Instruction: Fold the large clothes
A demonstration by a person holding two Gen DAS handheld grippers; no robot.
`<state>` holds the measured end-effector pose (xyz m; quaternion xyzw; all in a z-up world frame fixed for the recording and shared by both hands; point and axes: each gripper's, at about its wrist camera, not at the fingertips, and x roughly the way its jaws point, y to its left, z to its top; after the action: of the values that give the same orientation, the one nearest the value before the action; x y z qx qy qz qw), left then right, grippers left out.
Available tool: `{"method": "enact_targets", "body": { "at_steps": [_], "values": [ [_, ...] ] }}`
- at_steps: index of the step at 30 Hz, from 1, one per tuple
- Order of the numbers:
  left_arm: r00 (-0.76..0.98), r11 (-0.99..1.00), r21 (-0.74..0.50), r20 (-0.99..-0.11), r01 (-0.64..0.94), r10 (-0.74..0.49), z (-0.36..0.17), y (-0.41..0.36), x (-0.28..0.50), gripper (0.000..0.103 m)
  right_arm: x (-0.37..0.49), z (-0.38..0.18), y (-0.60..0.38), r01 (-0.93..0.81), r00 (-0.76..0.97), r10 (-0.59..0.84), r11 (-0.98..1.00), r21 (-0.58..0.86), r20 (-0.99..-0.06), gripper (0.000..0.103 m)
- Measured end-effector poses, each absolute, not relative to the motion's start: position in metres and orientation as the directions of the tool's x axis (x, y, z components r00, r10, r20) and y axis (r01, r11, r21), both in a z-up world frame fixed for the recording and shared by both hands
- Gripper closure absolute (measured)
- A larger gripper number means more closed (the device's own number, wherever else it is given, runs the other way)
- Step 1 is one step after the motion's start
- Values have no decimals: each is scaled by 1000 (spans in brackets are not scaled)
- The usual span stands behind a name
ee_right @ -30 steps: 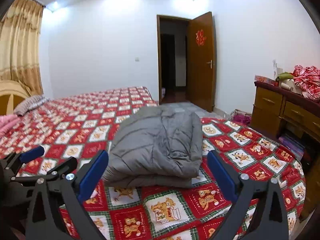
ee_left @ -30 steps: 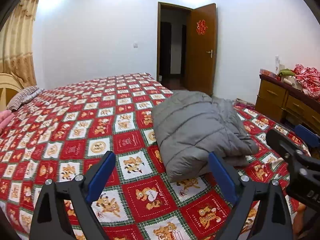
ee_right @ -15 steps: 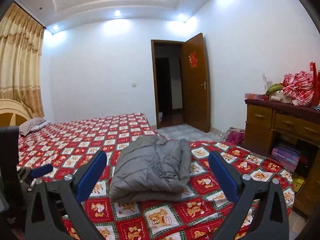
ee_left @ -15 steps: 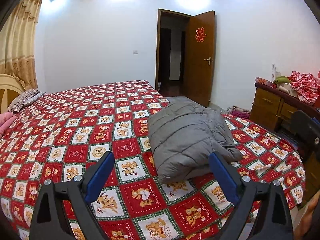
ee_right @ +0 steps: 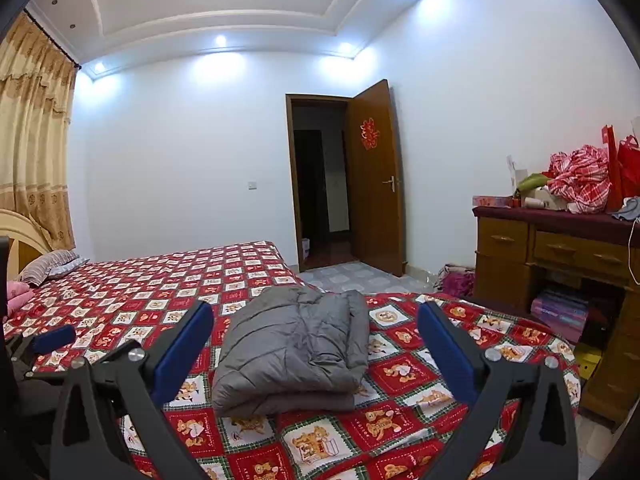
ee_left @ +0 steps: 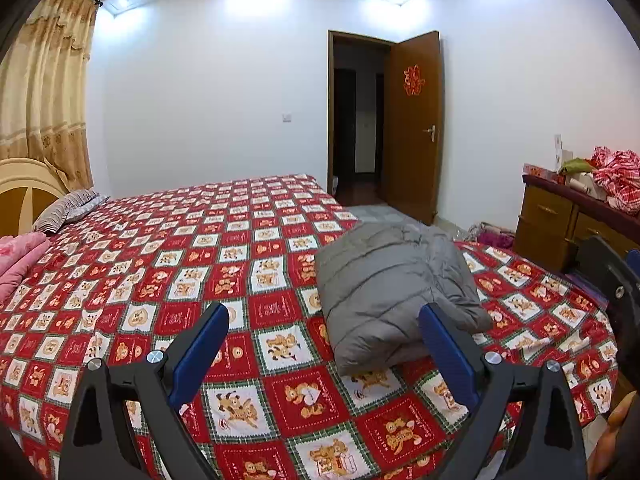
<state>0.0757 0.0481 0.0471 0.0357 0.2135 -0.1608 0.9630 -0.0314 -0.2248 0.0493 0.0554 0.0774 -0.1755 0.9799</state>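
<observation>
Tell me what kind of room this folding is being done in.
A home bedroom, most likely: a large bed under a red teddy-bear patchwork bedspread, a striped pillow by the headboard, and a wooden dresser. The folded grey padded jacket lies on the bed.

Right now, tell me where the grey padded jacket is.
The grey padded jacket lies folded on the red bear-print bedspread near the bed's foot corner, centred ahead of the right gripper and right of centre in the left wrist view.

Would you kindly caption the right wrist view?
Open right gripper facing a folded grey jacket on the patterned bedspread.
</observation>
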Motion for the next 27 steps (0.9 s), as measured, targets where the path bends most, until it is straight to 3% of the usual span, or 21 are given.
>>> {"method": "enact_targets", "body": {
  "at_steps": [27],
  "values": [
    [867, 955, 32, -429, 294, -253, 46, 48, 73, 6, -29, 53, -233, 358, 925, -338, 929, 97, -175, 0]
  ]
}}
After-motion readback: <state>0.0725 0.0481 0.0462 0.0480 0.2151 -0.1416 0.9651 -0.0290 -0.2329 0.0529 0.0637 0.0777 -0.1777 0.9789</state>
